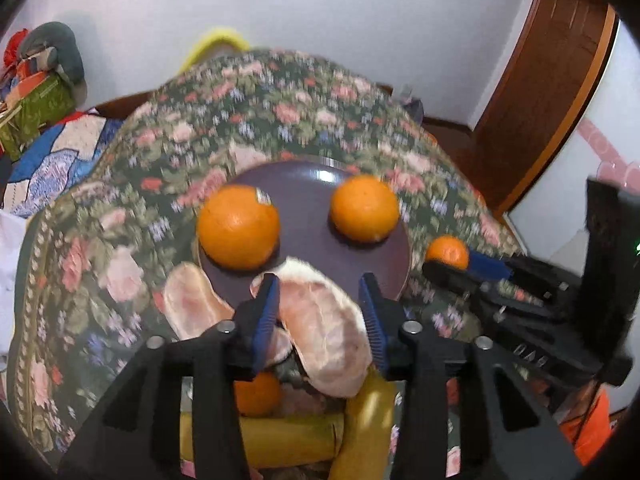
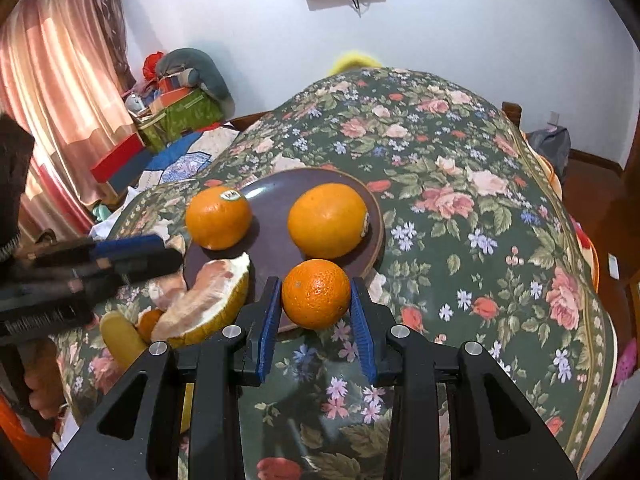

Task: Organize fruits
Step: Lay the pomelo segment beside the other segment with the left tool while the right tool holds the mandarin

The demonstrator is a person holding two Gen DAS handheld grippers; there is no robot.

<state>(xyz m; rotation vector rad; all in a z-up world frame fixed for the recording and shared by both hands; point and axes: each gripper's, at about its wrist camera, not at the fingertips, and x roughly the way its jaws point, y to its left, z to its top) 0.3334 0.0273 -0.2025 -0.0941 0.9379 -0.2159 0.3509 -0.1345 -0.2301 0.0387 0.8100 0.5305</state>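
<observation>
A dark round plate lies on the floral tablecloth and holds two big oranges, also in the right wrist view. My left gripper is shut on a peeled pomelo piece at the plate's near edge. My right gripper is shut on a smaller orange at the plate's near rim; it shows in the left wrist view. The pomelo piece with yellow rind also shows in the right wrist view.
Another pomelo segment lies left of the plate. A small orange and a yellow fruit lie under the left gripper. The floral table extends right. Boxes and bedding crowd the left; a door stands right.
</observation>
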